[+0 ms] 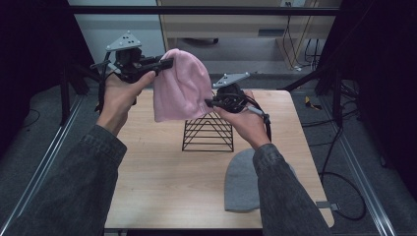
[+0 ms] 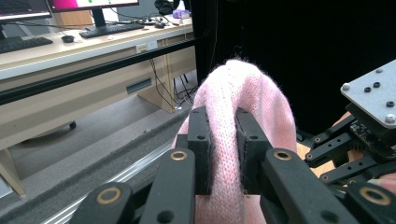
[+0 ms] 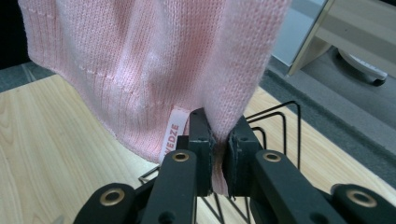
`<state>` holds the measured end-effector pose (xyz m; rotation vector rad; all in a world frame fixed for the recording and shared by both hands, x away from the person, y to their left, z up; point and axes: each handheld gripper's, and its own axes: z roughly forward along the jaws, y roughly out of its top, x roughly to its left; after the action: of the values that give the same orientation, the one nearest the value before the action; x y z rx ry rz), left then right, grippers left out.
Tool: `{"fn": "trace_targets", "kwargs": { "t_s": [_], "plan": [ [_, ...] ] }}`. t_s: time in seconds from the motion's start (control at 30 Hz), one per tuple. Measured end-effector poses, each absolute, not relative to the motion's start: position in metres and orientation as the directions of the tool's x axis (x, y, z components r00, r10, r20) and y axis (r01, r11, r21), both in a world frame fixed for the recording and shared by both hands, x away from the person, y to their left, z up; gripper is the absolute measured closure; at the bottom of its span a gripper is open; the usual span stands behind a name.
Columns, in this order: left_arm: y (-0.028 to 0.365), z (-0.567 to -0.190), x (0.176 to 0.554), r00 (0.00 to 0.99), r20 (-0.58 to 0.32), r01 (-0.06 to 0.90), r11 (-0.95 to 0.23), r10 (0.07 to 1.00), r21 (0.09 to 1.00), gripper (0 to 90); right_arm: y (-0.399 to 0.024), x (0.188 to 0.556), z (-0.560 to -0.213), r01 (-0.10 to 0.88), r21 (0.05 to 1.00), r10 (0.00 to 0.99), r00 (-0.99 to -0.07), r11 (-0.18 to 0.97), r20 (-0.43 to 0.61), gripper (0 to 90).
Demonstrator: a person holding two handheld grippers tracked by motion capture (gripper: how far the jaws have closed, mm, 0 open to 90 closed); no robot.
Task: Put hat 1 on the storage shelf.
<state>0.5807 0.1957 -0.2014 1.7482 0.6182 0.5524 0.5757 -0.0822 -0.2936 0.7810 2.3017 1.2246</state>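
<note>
A person is holding a pink knit beanie (image 1: pixel 181 84) in the air above the wooden table (image 1: pixel 162 172), one two-jaw gripper in each hand. The left gripper (image 1: pixel 164 63) is pinching the hat near its rounded crown; in the left gripper view the jaws are standing closed on a fold of the pink knit (image 2: pixel 223 154). The right gripper (image 1: pixel 208 103) is clamping the lower edge beside the small sewn label (image 3: pixel 171 135) — in the right gripper view the jaws are squeezing the hem tightly, the fabric hanging in a sheet above them. Held at two well-separated points, the beanie is hanging spread rather than bunched, which probably serves to keep its opening manageable.

Just below the hat, a black wire rack (image 1: pixel 207 133) is standing upright on the table, its peaked frame pointing toward the hem. The likely intention — judged from this arrangement — is to drape or seat the beanie over that frame.

A grey beanie (image 1: pixel 241 184) is lying flat at the near right of the table, partly hidden by the person's right sleeve (image 1: pixel 282 196), apart from both grippers.
</note>
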Motion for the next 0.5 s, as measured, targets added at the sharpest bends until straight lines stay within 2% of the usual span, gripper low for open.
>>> {"fn": "trace_targets", "kwargs": {
  "t_s": [0.5],
  "plan": [
    [0.176, -0.204, 0.591, 0.757, 0.061, 0.112, -0.222, 0.650, 0.968, 78.5, -0.099, 0.583, -0.297, 0.285, 0.852, 0.679, -0.726, 0.440, -0.108, 83.1]
  ]
}}
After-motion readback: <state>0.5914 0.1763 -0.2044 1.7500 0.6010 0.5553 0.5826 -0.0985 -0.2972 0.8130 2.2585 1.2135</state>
